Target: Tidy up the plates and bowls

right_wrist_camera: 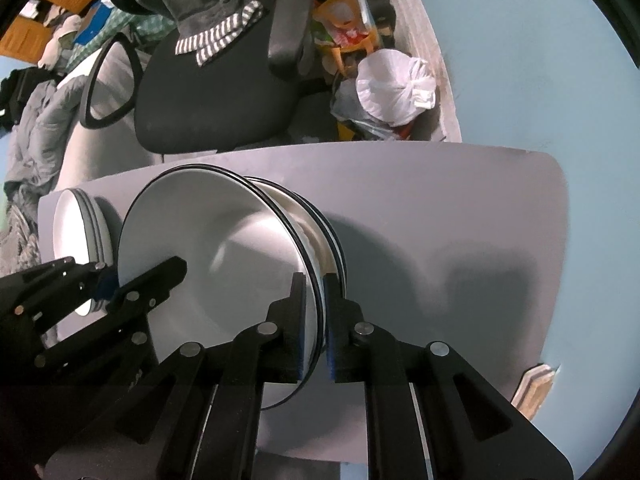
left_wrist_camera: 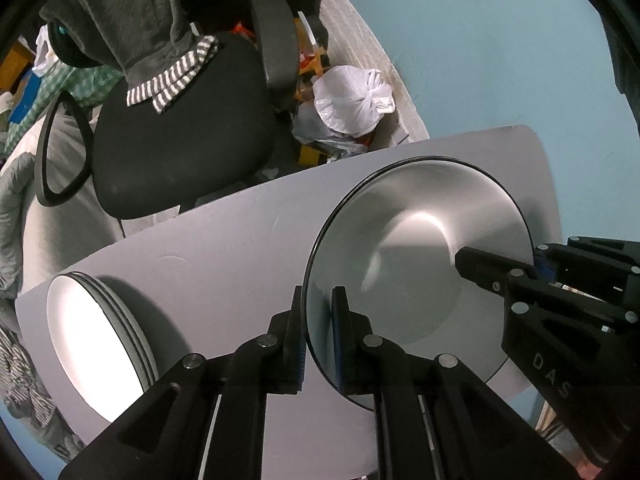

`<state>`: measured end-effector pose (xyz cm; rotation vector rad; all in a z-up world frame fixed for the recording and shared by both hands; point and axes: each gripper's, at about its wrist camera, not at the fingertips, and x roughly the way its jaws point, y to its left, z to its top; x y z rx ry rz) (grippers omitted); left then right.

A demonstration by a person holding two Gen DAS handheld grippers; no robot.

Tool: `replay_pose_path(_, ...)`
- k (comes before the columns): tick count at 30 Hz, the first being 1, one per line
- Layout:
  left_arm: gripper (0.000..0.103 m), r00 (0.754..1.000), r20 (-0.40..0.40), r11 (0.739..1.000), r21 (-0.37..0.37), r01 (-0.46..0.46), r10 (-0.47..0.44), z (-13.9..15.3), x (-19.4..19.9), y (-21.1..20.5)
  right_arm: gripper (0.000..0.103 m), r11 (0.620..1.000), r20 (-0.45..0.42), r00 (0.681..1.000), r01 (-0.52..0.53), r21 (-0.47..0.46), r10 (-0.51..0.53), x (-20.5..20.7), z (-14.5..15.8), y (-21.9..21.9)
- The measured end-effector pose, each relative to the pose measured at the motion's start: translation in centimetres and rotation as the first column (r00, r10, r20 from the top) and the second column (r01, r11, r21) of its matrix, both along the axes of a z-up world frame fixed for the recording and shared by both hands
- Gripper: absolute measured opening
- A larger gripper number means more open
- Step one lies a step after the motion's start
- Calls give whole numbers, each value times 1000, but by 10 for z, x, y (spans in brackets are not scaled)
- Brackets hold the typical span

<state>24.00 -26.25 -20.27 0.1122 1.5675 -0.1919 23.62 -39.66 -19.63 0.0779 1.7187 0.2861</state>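
Observation:
A large white plate [left_wrist_camera: 400, 248] with a thin black rim is held between both grippers above the grey table [left_wrist_camera: 224, 248]. My left gripper [left_wrist_camera: 318, 292] is shut on its near left rim. My right gripper [right_wrist_camera: 316, 280] is shut on the opposite rim of the same plate [right_wrist_camera: 208, 240]. Each wrist view also shows the other gripper at the plate's far edge: the right gripper [left_wrist_camera: 500, 272] and the left gripper [right_wrist_camera: 116, 276]. Directly under the plate sits a stack of black-rimmed dishes [right_wrist_camera: 316, 224]. A stack of smaller white plates [left_wrist_camera: 92, 332] [right_wrist_camera: 76, 216] rests at the table's left end.
A black office chair [left_wrist_camera: 180, 140] [right_wrist_camera: 212, 92] draped with grey clothing stands just beyond the table's far edge. Tied plastic bags [left_wrist_camera: 352, 100] [right_wrist_camera: 392, 84] and clutter lie by it. The table's right half [right_wrist_camera: 440, 208] carries only shadow.

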Motion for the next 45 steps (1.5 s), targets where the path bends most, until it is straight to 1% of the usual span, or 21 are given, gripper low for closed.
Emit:
replay_pose_path(3, 18, 1000, 8, 1000, 12, 3, -3, 2, 1, 1, 10, 1000, -8, 1000, -10, -11, 10, 0, 0, 1)
replay_pose_path(5, 29, 1000, 16, 1000, 21, 3, -3, 3, 2, 2, 10, 1000, -10, 1000, -13, -18, 13, 0, 0, 2)
replay_pose_path(6, 31, 1000, 21, 1000, 29, 3, -4, 4, 2, 2, 11, 1000, -10, 1000, -14, -21, 14, 0, 0, 3)
replay_pose_path(8, 31, 1000, 22, 999, 33, 5, -6, 4, 2, 3, 11, 1000, -15, 1000, -15, -25, 15, 0, 0, 4)
replay_pose_path(11, 32, 1000, 24, 999, 32, 3, -4, 4, 3, 5, 15, 999, -22, 1000, -13, -29, 12, 0, 1, 5)
replay_pose_path(13, 35, 1000, 31, 999, 33, 3, -4, 6, 3, 6, 22, 1000, -25, 1000, -6, -19, 5, -1, 3, 6)
replay_pose_path(16, 40, 999, 39, 999, 39, 1, -2, 7, 4, 8, 28, 1000, -26, 1000, 2, -12, -3, -2, 3, 7)
replay_pose_path(21, 42, 999, 38, 1000, 29, -7, 5, 8, 3, 9, 29, 1000, -28, 999, 16, -12, -16, -1, 5, 6)
replay_pose_path(25, 46, 999, 41, 1000, 31, -2, 1, 10, 2, 9, 30, 1000, -26, 999, 26, -11, -27, -3, 8, 5)
replay_pose_path(27, 46, 999, 40, 1000, 25, -2, 1, 11, 2, 11, 32, 999, -24, 999, 41, -2, -41, -4, 10, 3)
replay_pose_path(29, 48, 999, 43, 1000, 21, -3, 2, 13, 2, 12, 38, 999, -6, 999, 54, -4, -54, -3, 15, 1)
replay_pose_path(30, 48, 999, 45, 1000, 12, -4, 3, 15, 2, 12, 45, 998, 4, 998, 57, -8, -57, -3, 17, 1)
replay_pose_path(31, 48, 999, 50, 1000, 14, -4, 4, 16, 2, 12, 48, 998, 12, 998, 61, -8, -61, -3, 19, 0)
replay_pose_path(34, 48, 998, 63, 1000, 13, -1, 1, 22, 2, 13, 48, 997, 23, 997, 73, 4, -73, -1, 25, -2)
replay_pose_path(36, 48, 997, 74, 1000, 10, -1, 1, 28, 1, 14, 48, 997, 40, 996, 75, -6, -75, -2, 31, -2)
replay_pose_path(38, 51, 996, 90, 1000, 8, -6, 5, 36, -1, 16, 48, 997, 67, 995, 69, -24, -67, -4, 40, -1)
replay_pose_path(40, 54, 994, 111, 1000, 2, -12, 12, 46, -4, 19, 56, 998, 94, 994, 58, -35, -54, -5, 47, -1)
replay_pose_path(42, 58, 991, 131, 1000, -3, -11, 11, 55, -7, 21, 60, 998, 129, 991, 46, -53, -39, -6, 57, -1)
replay_pose_path(43, 61, 990, 141, 1000, -4, -8, 8, 61, -9, 21, 61, 997, 144, 989, 44, -63, -35, -8, 62, -2)
replay_pose_path(45, 63, 987, 159, 1000, -9, -3, 4, 69, -12, 23, 62, 997, 160, 986, 48, -67, -36, -9, 68, -3)
